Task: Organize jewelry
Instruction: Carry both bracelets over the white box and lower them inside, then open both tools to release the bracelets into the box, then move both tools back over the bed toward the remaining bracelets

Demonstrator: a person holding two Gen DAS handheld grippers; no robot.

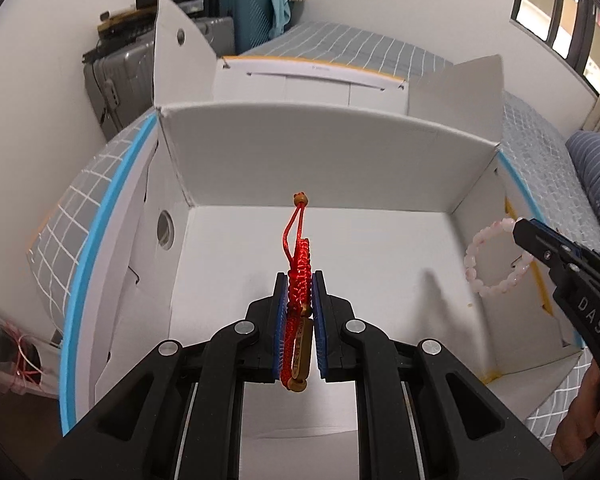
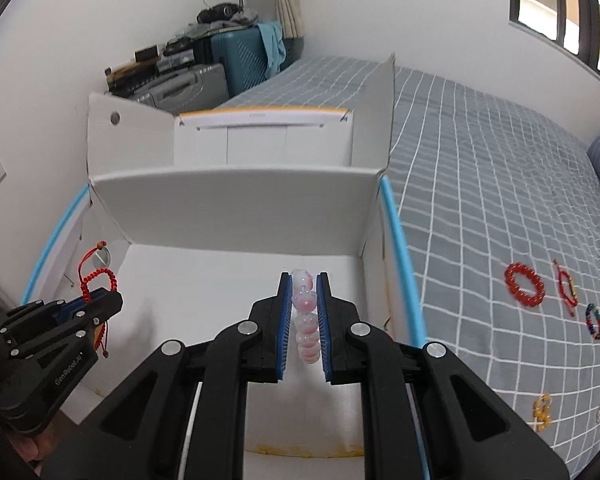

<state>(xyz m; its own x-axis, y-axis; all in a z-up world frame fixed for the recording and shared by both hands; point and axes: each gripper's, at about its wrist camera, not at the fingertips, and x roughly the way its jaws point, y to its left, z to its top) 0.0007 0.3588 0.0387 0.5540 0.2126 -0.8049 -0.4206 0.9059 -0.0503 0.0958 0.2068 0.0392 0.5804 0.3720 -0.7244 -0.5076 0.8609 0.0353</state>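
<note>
Both grippers over open white box [image 1: 320, 152], angled down toward bare floor of box. Left gripper [image 1: 300, 280] clenched on red cord bracelet [image 1: 298, 264]: long axis along the fingers, knotted loop and small bead projecting past the tips, brass tube charm back between the pads. Right gripper [image 2: 304, 280] clenched on pink bead bracelet [image 2: 305, 320], held edge-on in right wrist view; ring hangs off the tips near right wall of box in left wrist view. Box floor directly beneath both loads, so probable next step: release in place. More bracelets on checked bedspread [image 2: 480, 168], right of box: red bead bracelet [image 2: 525, 290] among them, well apart from either gripper.
</note>
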